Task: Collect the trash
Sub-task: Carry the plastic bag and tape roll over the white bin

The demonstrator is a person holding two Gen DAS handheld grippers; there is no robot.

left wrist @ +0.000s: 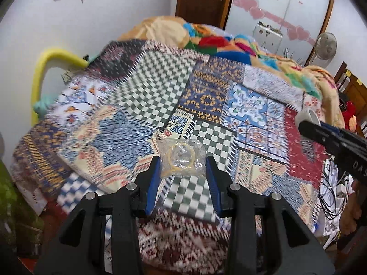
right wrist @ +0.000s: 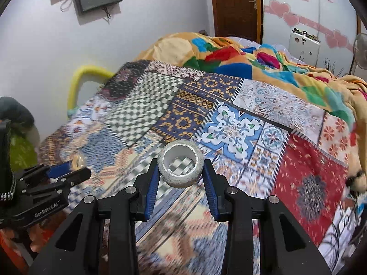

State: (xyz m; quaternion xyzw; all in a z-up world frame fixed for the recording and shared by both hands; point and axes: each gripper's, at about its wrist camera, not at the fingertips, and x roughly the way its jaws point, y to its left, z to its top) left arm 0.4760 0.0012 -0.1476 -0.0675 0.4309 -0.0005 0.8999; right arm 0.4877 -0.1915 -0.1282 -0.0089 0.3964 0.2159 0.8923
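My left gripper (left wrist: 182,160) is shut on a crumpled clear plastic wrapper (left wrist: 182,157) with a yellow ring inside, held above the patchwork bedspread (left wrist: 146,96). My right gripper (right wrist: 180,165) is shut on a white, silver-speckled hollow ring like an empty tape roll (right wrist: 180,165), also above the bedspread (right wrist: 229,123). In the left wrist view the right gripper (left wrist: 308,123) shows at the right edge with the white ring (left wrist: 306,115) at its tip. In the right wrist view the left gripper (right wrist: 73,168) shows at the left with the wrapper (right wrist: 76,159).
A colourful blanket (left wrist: 229,41) is heaped at the far end of the bed. A yellow padded rail (left wrist: 52,61) stands at the bed's left side. Cables and papers (left wrist: 330,197) lie at the right. A brown door (right wrist: 236,6) and a fan (left wrist: 325,45) stand behind.
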